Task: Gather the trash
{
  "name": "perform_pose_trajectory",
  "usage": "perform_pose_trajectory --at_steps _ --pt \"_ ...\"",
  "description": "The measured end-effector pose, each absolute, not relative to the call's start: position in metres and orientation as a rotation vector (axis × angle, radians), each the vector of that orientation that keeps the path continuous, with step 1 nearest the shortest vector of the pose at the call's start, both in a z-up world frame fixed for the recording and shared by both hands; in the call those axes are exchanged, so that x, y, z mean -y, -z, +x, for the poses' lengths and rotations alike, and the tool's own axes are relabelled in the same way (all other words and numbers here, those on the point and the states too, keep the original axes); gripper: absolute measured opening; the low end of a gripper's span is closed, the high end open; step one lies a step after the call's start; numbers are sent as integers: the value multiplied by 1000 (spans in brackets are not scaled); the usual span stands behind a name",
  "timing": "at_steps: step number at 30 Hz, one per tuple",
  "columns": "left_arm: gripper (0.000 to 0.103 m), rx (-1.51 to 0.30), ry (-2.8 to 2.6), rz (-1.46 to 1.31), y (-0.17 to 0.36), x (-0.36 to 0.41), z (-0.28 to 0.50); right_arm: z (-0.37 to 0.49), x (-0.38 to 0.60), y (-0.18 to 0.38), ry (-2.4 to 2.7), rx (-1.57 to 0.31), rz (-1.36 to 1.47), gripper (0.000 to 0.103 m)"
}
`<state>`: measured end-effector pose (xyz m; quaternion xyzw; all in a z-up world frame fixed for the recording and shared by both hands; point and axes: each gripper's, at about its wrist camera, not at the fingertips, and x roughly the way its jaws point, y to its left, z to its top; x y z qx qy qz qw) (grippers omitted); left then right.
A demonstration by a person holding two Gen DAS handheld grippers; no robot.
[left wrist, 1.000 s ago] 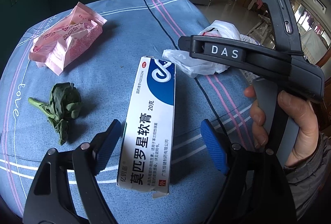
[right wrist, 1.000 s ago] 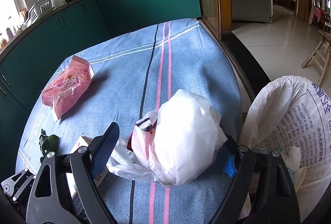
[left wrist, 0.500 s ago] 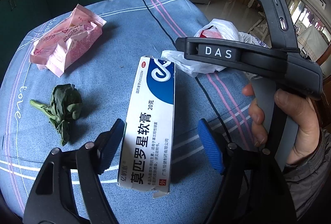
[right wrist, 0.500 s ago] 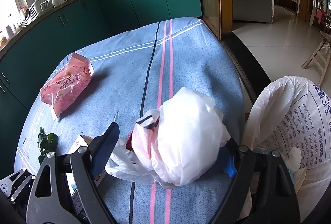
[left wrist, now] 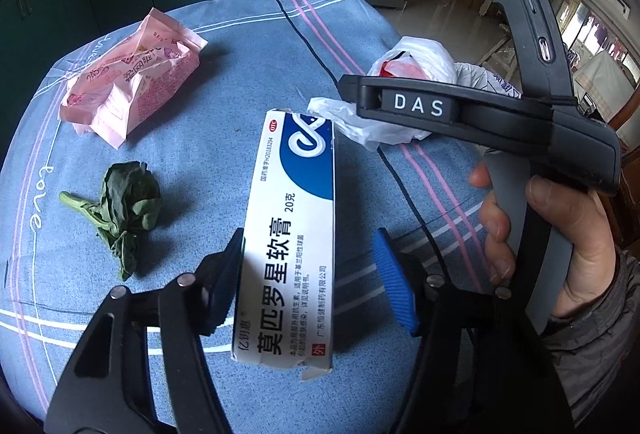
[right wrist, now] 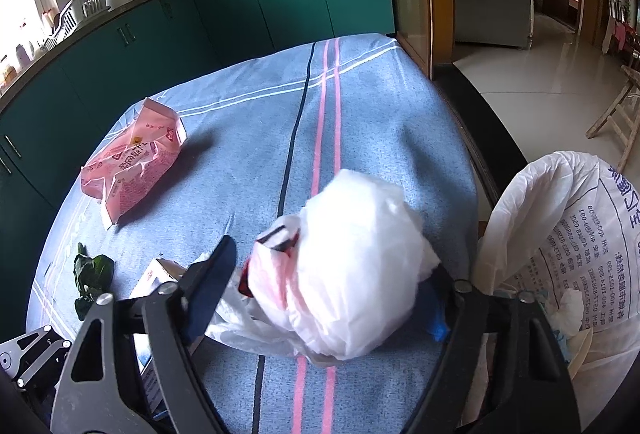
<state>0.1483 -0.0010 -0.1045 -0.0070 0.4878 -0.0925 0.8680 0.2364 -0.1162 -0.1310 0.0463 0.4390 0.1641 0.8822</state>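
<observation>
A white and blue ointment box (left wrist: 292, 234) lies on the blue tablecloth (left wrist: 224, 45) between the fingers of my left gripper (left wrist: 308, 250). Its jaws are closing: the left pad touches the box's edge and the right pad (left wrist: 394, 290) stands clear of it. A crumpled white plastic bag (right wrist: 360, 266) with something red inside sits between the fingers of my right gripper (right wrist: 332, 282). Those jaws are closing too. The bag hides most of the right pad, and a narrow gap shows at the left finger (right wrist: 212, 294).
A pink snack wrapper (left wrist: 128, 81) and a wilted green leaf (left wrist: 124, 205) lie at the left of the table. A white woven sack (right wrist: 580, 234) stands open off the table's right edge. A person's hand (left wrist: 568, 234) holds the right tool. Green cabinets (right wrist: 280, 1) stand behind.
Both pairs of jaws have narrowed around the box and the bag. The left pad has come up to the box's edge. Neither hand has moved.
</observation>
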Motion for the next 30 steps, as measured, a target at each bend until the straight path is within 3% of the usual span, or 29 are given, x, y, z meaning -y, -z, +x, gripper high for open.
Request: perform_pose_trajectory --at_steps 6,14,30 --pt "56 -1015 189 -9 105 -2 147 236 116 131 -363 -914 99 62" --pt "42 -1011 179 -37 105 -11 146 232 109 128 -408 -899 74 54" --pt "41 -969 154 -70 88 -22 132 227 99 123 -453 -873 40 52"
